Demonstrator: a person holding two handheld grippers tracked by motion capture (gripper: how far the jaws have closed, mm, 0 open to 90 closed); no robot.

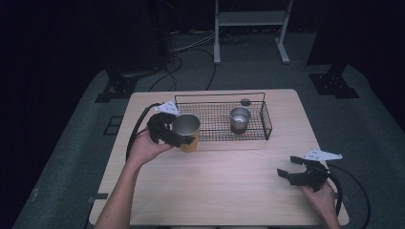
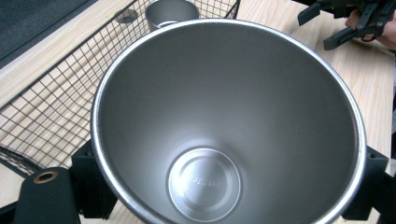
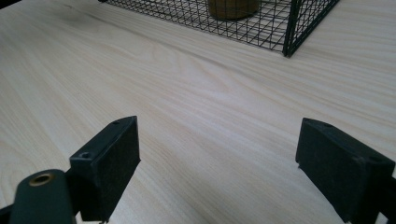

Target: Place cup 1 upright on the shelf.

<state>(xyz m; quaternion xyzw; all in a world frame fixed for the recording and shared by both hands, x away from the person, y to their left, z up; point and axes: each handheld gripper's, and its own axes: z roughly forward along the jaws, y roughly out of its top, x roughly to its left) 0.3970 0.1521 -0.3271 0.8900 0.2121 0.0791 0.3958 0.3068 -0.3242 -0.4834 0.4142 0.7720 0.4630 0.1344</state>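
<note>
Jaws of the left gripper (image 1: pixel 177 136) clamp a steel cup (image 1: pixel 186 131) by the basket (image 1: pixel 266 121), near the desk's far edge; right gripper (image 1: pixel 292 172) jaws apart. Next: lift it over the rim.

No legible text found; an embossed mark on the inner base of the steel cup (image 2: pixel 205 182) is too blurred to read

Dark room, black walls, grey carpet floor (image 1: pixel 67 143) underfoot. Pale wood-grain worktop (image 1: pixel 224 181) lit from above, centre of view. Behind it a white metal frame stand (image 1: pixel 250 21), black stand bases (image 1: pixel 334 83) at either side, loose cables (image 1: pixel 188 52) across the floor.
</note>
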